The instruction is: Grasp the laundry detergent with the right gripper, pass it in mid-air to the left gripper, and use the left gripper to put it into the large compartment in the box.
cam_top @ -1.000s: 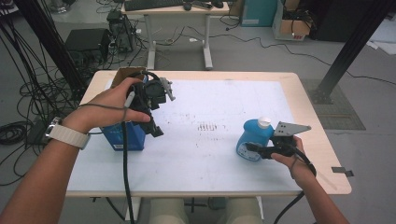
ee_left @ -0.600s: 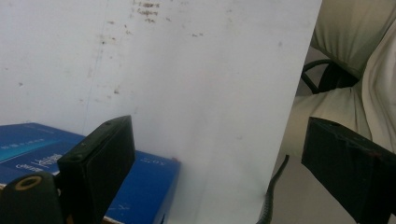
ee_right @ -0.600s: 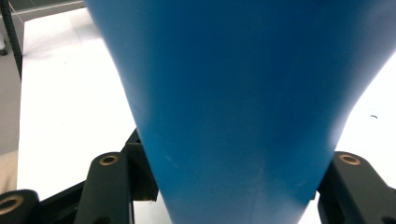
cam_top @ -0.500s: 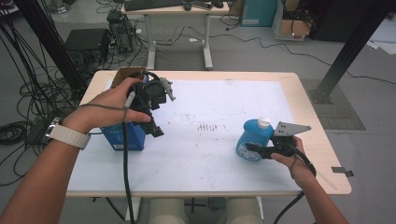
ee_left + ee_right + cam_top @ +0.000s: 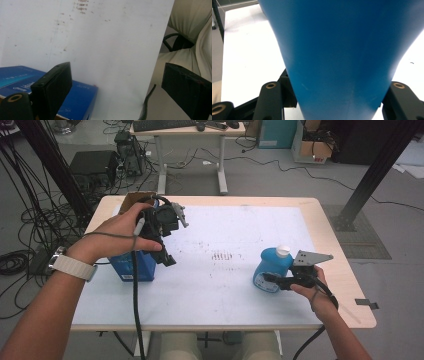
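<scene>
Near the left edge of the worktop a blue box stands, with an open brown carton beyond it toward the far left corner. What the carton holds cannot be made out from here. The left hand-held gripper hangs above the blue box with its jaws spread and nothing between them; in the left gripper view the same blue box lies below the left jaw, untouched.

Toward the right edge, nearer the front, a blue bottle with a white cap stands upright on the worktop. The right hand-held gripper is pinching the bottle low on its body. In the right gripper view the blue bottle sits between both jaws, which press against its flanks. The bottle is opaque, so its fill level is not visible.

Progress, as judged: the grasp on the bottle is complete, but the bottle appears to rest on the worktop, so lifting and transfer remain. The box is not yet gripped.
</scene>
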Available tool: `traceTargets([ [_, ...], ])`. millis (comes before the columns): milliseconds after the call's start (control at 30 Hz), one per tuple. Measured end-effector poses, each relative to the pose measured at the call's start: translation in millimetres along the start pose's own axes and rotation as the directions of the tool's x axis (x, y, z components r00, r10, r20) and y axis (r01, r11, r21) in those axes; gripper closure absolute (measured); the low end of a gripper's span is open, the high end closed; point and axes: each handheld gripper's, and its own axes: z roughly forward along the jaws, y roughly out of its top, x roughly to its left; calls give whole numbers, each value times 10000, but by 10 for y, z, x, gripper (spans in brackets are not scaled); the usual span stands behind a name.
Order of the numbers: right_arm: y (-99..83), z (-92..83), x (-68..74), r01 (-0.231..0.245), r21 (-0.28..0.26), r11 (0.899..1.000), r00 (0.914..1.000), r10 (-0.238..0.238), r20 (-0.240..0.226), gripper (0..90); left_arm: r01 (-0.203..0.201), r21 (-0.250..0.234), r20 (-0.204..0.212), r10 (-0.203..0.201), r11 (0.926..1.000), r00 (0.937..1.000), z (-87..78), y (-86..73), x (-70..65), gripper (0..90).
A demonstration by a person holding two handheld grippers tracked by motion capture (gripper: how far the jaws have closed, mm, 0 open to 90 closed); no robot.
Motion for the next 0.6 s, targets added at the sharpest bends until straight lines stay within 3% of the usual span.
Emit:
traceTargets([
  [333, 33, -13, 1, -34, -13, 10000, 9999, 34, -162, 429, -233, -144, -281, 229, 9996, 9993, -130, 89, -116, 96],
  [600, 242, -92, 87, 326, -222, 9992, 9982, -337, -506, 429, -248, -236, -341, 240, 9994, 9991, -227, 194, -170, 87],
])
